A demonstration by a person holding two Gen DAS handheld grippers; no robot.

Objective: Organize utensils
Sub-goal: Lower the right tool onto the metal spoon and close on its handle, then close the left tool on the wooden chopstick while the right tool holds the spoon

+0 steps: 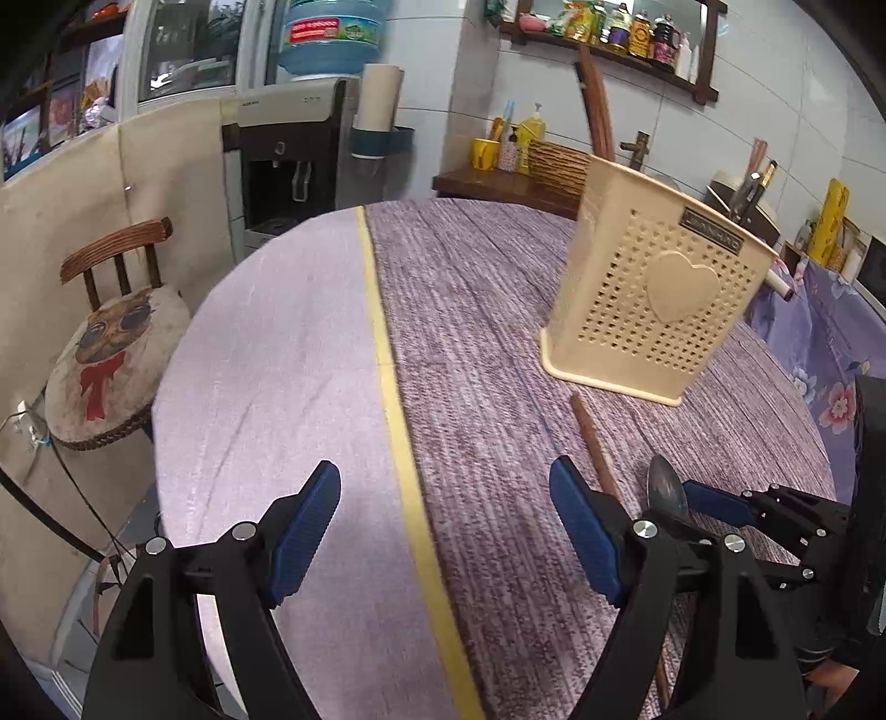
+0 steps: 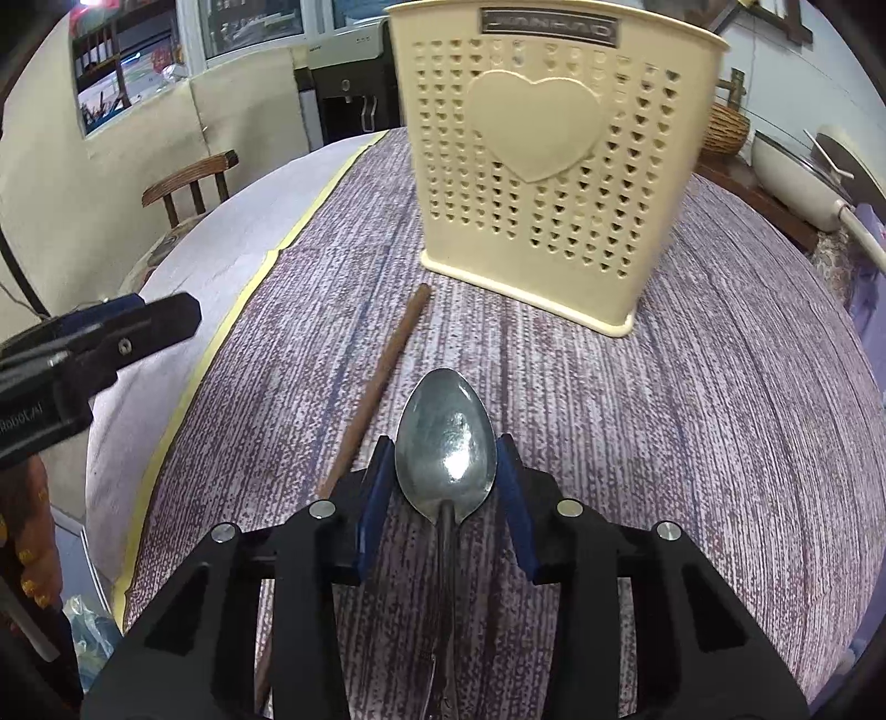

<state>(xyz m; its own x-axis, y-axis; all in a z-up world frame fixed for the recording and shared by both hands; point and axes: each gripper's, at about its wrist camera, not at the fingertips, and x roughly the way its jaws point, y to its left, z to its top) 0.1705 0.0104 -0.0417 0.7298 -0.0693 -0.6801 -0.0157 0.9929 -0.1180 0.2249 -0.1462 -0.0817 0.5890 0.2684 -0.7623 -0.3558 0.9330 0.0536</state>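
A round tabletop under a purple woven cloth is carrying a cream perforated utensil holder with a raised heart on its wall, standing upright. A yellow strip is running across the cloth to the holder's left. Behind the holder, a water dispenser, a wooden chair and a shelf of bottles are lining the tiled room. A metal spoon is lying bowl toward the holder, near its base, with a brown chopstick just left of it. The right gripper is angling down, its fingers straddling the spoon's bowl, whether touching it is unclear. The left gripper is hovering left of the spoon, fingers spread wide, holding nothing.
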